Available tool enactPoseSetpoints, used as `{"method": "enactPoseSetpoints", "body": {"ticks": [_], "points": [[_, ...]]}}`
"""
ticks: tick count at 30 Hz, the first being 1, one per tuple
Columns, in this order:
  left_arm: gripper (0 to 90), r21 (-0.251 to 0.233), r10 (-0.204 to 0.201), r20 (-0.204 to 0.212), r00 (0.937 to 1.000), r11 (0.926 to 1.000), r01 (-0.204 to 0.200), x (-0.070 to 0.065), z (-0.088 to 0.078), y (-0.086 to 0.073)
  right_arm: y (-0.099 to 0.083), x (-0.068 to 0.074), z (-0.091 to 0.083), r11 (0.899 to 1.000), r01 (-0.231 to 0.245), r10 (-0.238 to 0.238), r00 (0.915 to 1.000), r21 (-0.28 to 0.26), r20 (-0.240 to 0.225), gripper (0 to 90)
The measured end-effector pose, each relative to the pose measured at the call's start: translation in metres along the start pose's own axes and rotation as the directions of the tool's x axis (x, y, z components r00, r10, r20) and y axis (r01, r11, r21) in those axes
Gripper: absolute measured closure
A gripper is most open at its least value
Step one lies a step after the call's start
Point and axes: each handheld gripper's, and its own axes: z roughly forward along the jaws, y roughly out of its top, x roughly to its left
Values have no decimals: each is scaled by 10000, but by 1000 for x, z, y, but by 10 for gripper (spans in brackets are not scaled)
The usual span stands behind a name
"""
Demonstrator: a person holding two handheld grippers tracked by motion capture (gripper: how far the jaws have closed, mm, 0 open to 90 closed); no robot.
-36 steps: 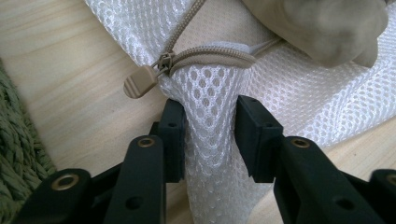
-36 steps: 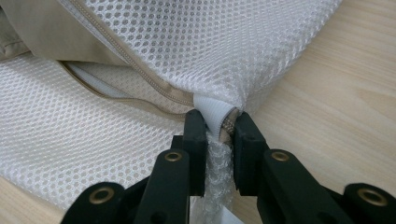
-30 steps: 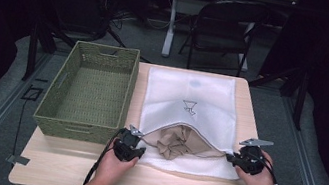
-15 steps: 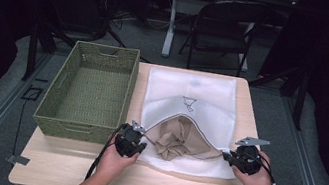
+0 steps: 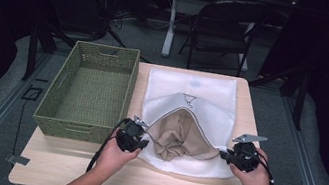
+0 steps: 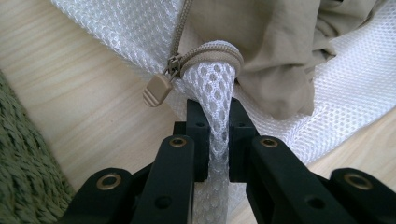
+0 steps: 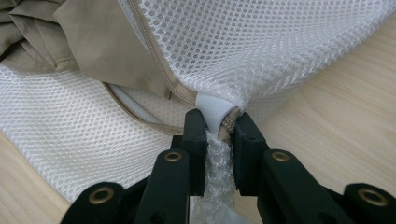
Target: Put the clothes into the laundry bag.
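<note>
A dark room with a folding chair [image 5: 223,31] is surrounding the wooden counter [image 5: 88,173], where a green woven basket [image 5: 89,90] is sitting beside a white mesh bag [image 5: 192,94]. The left gripper [image 5: 137,136] and right gripper [image 5: 228,156] are each clamping the bag's open corners, jaws clenched on mesh, exposing tan cloth [image 5: 175,135] inside.

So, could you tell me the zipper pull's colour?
Beige, on the zipper pull; clearest in the left gripper view.

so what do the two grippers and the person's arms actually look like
Both are black. The left gripper trails a black cable toward the table's near edge. The right gripper carries a grey three-cornered plate on top. Seen up close, each has two flat black jaws on hinged black links with brass-coloured rivets. The forearms are bare; no sleeves or gloves show.
</note>
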Motion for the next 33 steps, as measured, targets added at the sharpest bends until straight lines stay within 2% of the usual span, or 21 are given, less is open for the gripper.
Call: {"method": "enactPoseSetpoints", "body": {"ticks": [7,10,13,14,17,24,26,29,30,33], "points": [[833,211,79,-11,10000,9997,-79,-3,-2,9,11,4,-5,9994,345,-345,9994,64,75,777],[832,402,234,7,9997,9989,-234,-2,-3,13,13,2,-8,9992,398,-398,9992,38,23,777],[832,458,124,138,9998,9989,-130,0,-5,17,16,-1,-11,9991,426,-426,9990,46,-93,777],[832,429,-85,262,9996,9991,74,0,-5,18,16,-1,-11,9991,421,-420,9990,78,-168,776],[830,490,-137,402,9991,9987,117,2,-9,22,20,-5,-14,9992,388,-384,9985,114,-382,776],[831,518,-288,596,9978,9983,257,6,-19,32,31,-14,-24,9998,55,-41,9965,166,-831,776],[831,453,-327,614,9976,9985,300,8,-24,37,37,-19,-28,9995,-270,284,9919,134,-1238,777],[831,391,-468,806,9956,9983,438,10,-27,39,40,-22,-30,9991,-383,402,9901,166,-1345,777],[831,307,-538,906,9944,9982,512,12,-28,40,42,-24,-32,9981,-581,603,9878,198,-1438,777],[832,238,-614,933,9937,9980,594,15,-31,42,44,-28,-33,9968,-767,791,9847,214,-1556,777]]}}
